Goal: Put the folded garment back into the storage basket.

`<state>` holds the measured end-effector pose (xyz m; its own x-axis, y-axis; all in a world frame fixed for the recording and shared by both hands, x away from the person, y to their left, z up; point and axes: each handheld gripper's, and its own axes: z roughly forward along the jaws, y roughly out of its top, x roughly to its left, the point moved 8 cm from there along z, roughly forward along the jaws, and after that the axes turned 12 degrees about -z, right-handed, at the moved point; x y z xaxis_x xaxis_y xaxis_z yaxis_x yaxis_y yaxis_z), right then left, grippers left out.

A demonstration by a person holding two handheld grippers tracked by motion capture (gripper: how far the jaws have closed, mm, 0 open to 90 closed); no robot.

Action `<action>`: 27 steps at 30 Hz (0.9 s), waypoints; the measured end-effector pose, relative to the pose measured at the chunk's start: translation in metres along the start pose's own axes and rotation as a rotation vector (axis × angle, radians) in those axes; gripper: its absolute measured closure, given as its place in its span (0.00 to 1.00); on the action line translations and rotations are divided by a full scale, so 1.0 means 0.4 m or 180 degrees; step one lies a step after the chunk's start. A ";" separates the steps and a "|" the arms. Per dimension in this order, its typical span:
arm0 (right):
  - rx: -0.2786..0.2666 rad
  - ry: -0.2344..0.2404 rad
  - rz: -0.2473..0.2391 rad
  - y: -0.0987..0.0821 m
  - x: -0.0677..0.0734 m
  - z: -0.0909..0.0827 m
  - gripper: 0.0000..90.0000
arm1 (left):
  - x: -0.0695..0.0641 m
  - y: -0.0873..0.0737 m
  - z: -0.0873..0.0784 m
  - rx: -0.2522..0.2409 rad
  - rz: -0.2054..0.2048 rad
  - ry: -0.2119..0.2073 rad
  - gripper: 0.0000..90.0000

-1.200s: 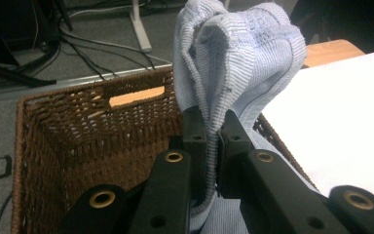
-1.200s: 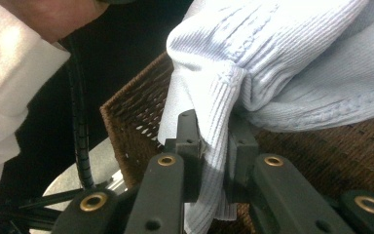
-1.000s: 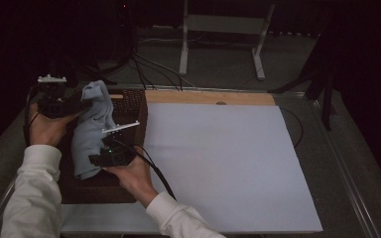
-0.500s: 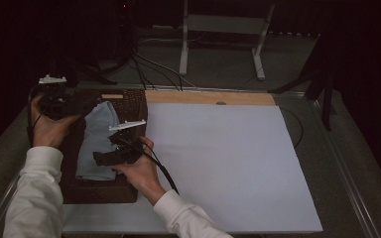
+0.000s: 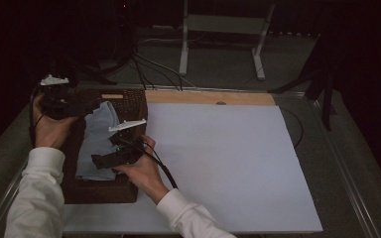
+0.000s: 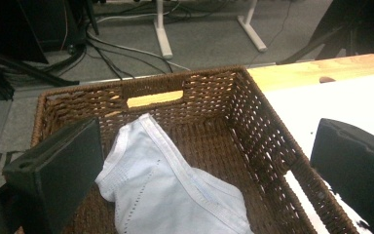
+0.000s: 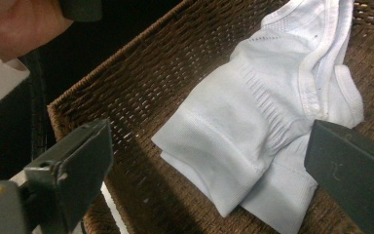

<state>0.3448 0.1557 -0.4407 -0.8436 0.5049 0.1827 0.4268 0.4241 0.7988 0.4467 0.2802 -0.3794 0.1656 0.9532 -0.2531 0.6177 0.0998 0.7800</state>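
A light blue garment lies crumpled inside a brown wicker basket at the table's left. My left gripper hovers over the basket's far left corner; in the left gripper view it stands open above the garment, with the basket wall beyond. My right gripper hangs over the basket's near right side, and it is open too, the garment lying loose below its jaws. Both pairs of jaws have just been opening, with nothing pressed between the pads.
A large white board covers the table right of the basket, with a wooden strip along its back edge. Cables and a white stand's legs lie on the floor behind. The table's metal rim runs down the right.
A second ago both grippers held the garment lifted above the basket. It came down and now lies inside, let go, and both grippers have opened.
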 end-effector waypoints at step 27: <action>-0.0086 -0.0042 -0.0307 -0.010 -0.043 -0.062 0.00 | -0.069 -0.044 -0.031 -0.0187 0.0250 -0.0096 0.00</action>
<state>0.3495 0.1265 -0.4328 -0.8760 0.4726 0.0968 0.3346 0.4508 0.8275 0.4217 0.2559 -0.3790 0.2355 0.9498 -0.2062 0.5558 0.0424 0.8302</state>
